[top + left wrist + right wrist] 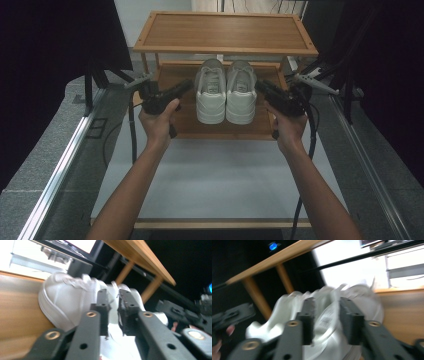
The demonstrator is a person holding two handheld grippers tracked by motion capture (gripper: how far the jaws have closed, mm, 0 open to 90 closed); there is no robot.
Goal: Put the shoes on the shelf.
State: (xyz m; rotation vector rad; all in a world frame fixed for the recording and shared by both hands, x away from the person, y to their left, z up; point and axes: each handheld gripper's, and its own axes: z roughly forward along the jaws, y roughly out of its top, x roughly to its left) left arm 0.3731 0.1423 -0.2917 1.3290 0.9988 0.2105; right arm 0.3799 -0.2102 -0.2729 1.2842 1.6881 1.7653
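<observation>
A pair of white sneakers stands on the lower shelf (pixel 182 120) of a wooden rack, toes toward me: the left shoe (pixel 210 95) and the right shoe (pixel 241 95). My left gripper (pixel 189 84) points at the outer side of the left shoe (pixel 65 297); its jaws (pixel 113 293) stand a narrow gap apart with nothing between them. My right gripper (pixel 259 85) is close to the outer side of the right shoe (pixel 369 302), open (pixel 325 302), with the shoe's label visible through the gap. Both gripper views are blurred.
The rack's top shelf (pixel 225 30) overhangs the shoes. A white table surface (pixel 215 175) lies in front of the rack. Metal rails (pixel 65 160) run along both sides, and dark curtains close off left and right. Cables trail from both grippers.
</observation>
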